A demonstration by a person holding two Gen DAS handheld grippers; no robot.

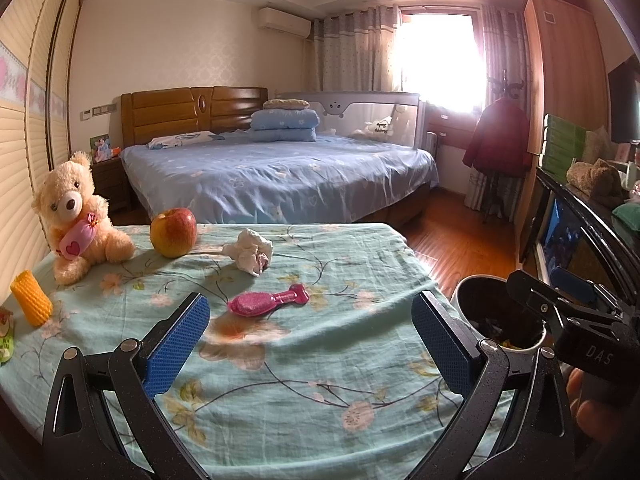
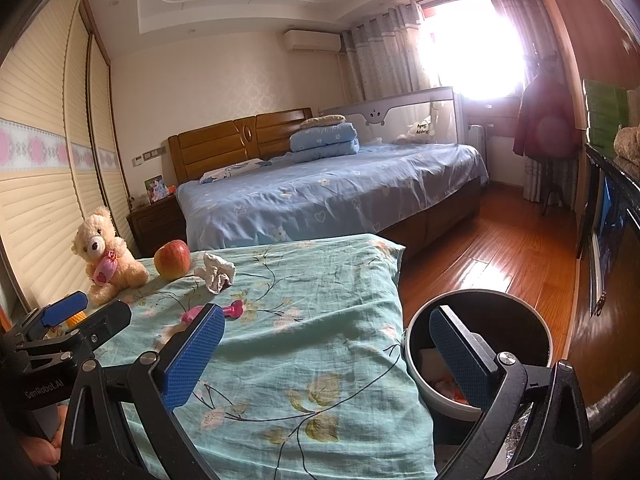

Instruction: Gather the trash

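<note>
A crumpled white tissue (image 1: 250,251) lies on the green floral cloth (image 1: 320,360) beside a red apple (image 1: 173,232); it also shows in the right wrist view (image 2: 216,271). A round bin (image 2: 478,356) with trash inside stands on the floor at the cloth's right edge, also in the left wrist view (image 1: 498,312). My left gripper (image 1: 310,340) is open and empty above the cloth, short of a pink brush (image 1: 268,302). My right gripper (image 2: 326,356) is open and empty, with its right finger over the bin's mouth.
A teddy bear (image 1: 78,216) and a yellow foam sleeve (image 1: 31,297) sit at the cloth's left. A blue bed (image 1: 280,172) stands behind. A dark cabinet (image 1: 592,232) runs along the right wall, with wooden floor (image 2: 492,256) between.
</note>
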